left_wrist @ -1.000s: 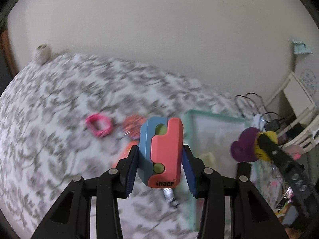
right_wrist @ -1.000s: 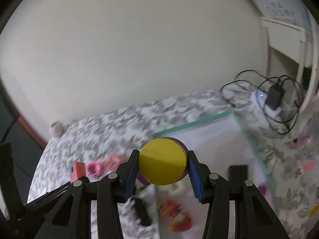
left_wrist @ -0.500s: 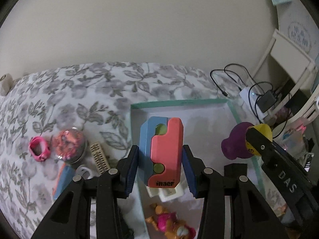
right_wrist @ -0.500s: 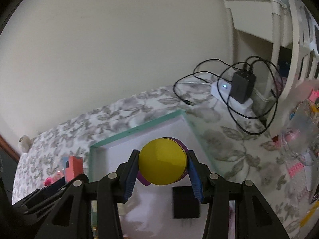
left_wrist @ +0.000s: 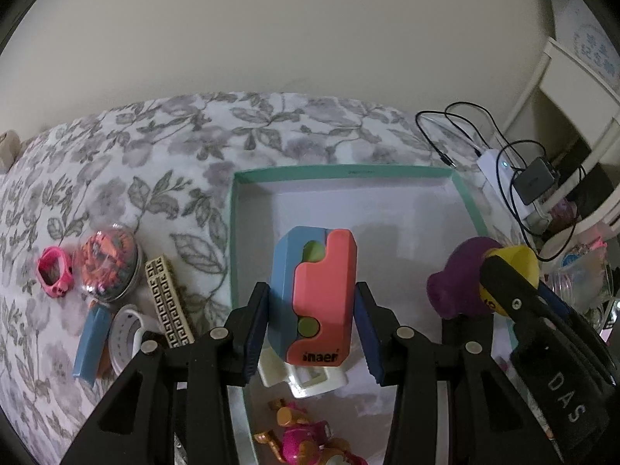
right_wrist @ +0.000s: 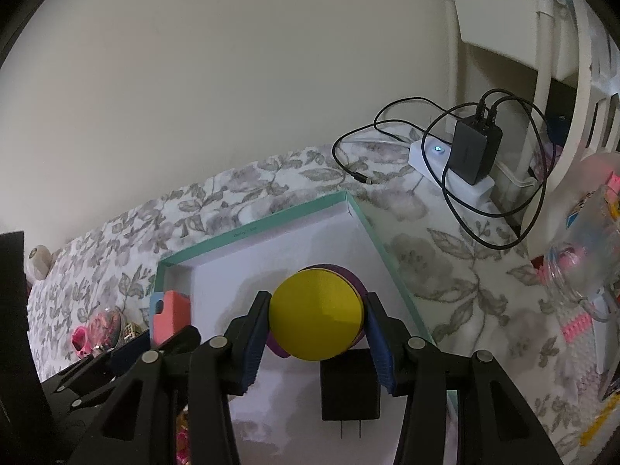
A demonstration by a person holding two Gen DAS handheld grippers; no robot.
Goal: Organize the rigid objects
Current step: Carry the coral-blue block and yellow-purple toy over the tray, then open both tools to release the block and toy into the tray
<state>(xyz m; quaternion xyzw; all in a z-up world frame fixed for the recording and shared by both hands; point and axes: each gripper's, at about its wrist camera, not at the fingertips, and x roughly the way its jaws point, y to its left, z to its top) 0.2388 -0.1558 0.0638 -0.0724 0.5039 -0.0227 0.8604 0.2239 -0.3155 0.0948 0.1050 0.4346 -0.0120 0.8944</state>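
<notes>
My left gripper is shut on a blue and coral block toy marked "inaer", held above the white floor of a teal-rimmed box. My right gripper is shut on a yellow and purple round toy, also over the box. In the left wrist view that same toy shows at the right, with the right gripper's black finger in front of it. In the right wrist view the block toy appears at the left, over the box's near-left corner.
Inside the box lie a white plastic piece, a pink and orange figure and a black plug adapter. Left of the box on the floral cover sit a pink ring, a clear dome, a patterned bar. A power strip with cables lies at the right.
Both grippers came down and across over the box, each keeping its toy. Over the last half second the view barely shifts.
</notes>
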